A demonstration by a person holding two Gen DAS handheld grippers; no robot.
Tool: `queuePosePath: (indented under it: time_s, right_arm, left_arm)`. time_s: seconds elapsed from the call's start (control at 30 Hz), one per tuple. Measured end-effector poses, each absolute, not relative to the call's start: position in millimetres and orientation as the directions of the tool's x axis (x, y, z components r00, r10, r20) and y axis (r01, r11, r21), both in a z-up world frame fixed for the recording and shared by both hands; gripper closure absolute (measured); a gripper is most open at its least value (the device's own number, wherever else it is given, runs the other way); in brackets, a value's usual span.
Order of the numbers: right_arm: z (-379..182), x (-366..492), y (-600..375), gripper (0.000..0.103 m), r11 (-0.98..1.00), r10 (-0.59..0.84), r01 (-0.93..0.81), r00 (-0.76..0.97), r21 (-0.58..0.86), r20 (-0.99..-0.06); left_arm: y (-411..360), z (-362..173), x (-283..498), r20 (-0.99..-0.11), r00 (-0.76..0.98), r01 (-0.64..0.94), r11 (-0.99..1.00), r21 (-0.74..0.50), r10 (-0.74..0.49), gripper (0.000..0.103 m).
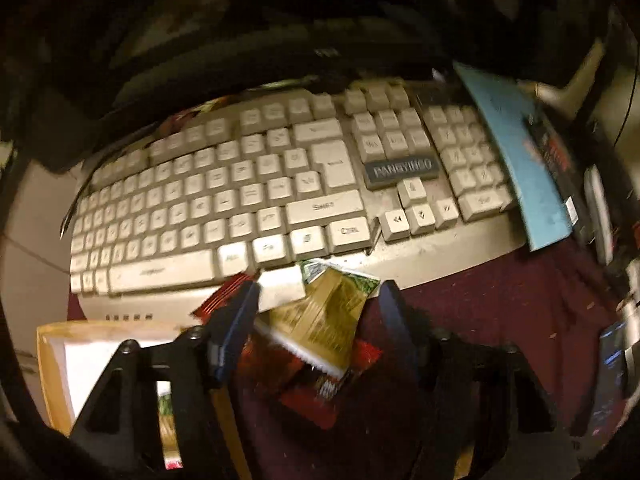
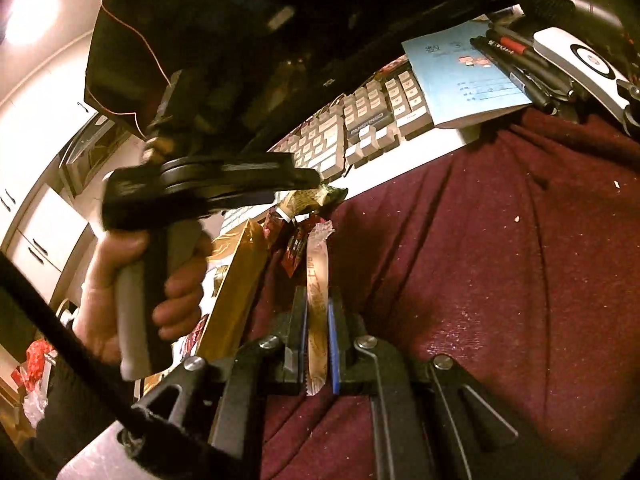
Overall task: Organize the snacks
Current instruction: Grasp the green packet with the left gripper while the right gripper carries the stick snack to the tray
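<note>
In the left wrist view my left gripper (image 1: pixel 318 292) is open above a small pile of snack packets: a gold-green packet (image 1: pixel 320 316) lies on top of red packets (image 1: pixel 324 392) on the maroon cloth (image 1: pixel 500 320). A yellow box (image 1: pixel 52 360) with a white inside sits at lower left, with a packet in it. In the right wrist view my right gripper (image 2: pixel 317 300) is shut on a long pale stick packet (image 2: pixel 317 312). The left gripper (image 2: pixel 304 186) shows there too, held in a hand over the gold-green packet (image 2: pixel 308 200) and red packets (image 2: pixel 294 248), beside the yellow box (image 2: pixel 236 280).
A beige keyboard (image 1: pixel 240 184) lies behind the pile, partly under a monitor (image 2: pixel 240 60). A blue booklet (image 1: pixel 516 152) rests on its right end, with black pens (image 2: pixel 516 64) and a white device (image 2: pixel 576 56) beyond. Crumbs dot the cloth.
</note>
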State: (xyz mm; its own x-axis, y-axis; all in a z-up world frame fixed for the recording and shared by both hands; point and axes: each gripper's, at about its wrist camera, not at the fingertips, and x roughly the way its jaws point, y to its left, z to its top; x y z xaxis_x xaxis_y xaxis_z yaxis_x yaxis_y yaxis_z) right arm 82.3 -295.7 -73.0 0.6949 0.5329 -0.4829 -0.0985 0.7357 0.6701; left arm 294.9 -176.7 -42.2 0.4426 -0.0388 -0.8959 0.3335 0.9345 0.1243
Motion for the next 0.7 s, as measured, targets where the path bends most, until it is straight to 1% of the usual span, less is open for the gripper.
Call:
queuePosePath:
  time_s: [0.03,0.07,0.1,0.13,0.17,0.2,0.3,0.37,0.43,0.6,0.7]
  right_arm:
    - [-73,82,-295,0.097,0.737,0.533,-0.102,0.695,0.668,-0.483]
    - [-73,83,-295,0.097,0.738,0.535,-0.104,0.692,0.666,-0.484]
    - [-73,82,-295,0.097,0.741,0.532,-0.103,0.693,0.664,-0.487]
    - [-72,82,-295,0.097,0.743,0.529,-0.102,0.695,0.662,-0.487]
    - [-72,82,-294,0.097,0.742,0.532,-0.105,0.694,0.662,-0.486]
    - [-72,81,-294,0.097,0.743,0.53,-0.104,0.695,0.661,-0.486]
    - [-72,81,-294,0.097,0.745,0.529,-0.102,0.693,0.66,-0.49]
    - [-72,80,-294,0.097,0.744,0.527,-0.1,0.696,0.66,-0.488]
    - [-71,79,-295,0.097,0.745,0.522,-0.095,0.698,0.66,-0.49]
    - [-72,78,-295,0.097,0.747,0.519,-0.093,0.699,0.658,-0.491]
    - [-71,77,-295,0.097,0.748,0.518,-0.093,0.7,0.657,-0.491]
  left_arm:
    - [-181,-47,296,-0.9,0.435,0.333,0.931,0.149,-0.011,0.054]
    - [-183,-51,297,-0.904,0.429,0.335,0.928,0.16,0.001,0.057]
    - [-186,-52,296,-0.903,0.43,0.344,0.926,0.159,-0.005,0.064]
    - [-187,-52,295,-0.904,0.426,0.349,0.925,0.151,-0.013,0.078]
    - [-187,-52,293,-0.907,0.42,0.348,0.925,0.151,-0.01,0.078]
    - [-188,-52,291,-0.903,0.429,0.343,0.926,0.161,-0.002,0.083]
    - [-192,-53,281,-0.889,0.456,0.349,0.914,0.205,0.025,0.085]
    - [-191,-53,275,-0.885,0.466,0.352,0.914,0.203,0.017,0.087]
    - [-189,-51,271,-0.888,0.46,0.337,0.93,0.148,-0.026,0.089]
    - [-164,-34,260,-0.892,0.434,0.318,0.948,0.024,-0.123,0.09]
    - [-147,-19,245,-0.886,0.416,0.306,0.949,-0.077,-0.206,0.09]
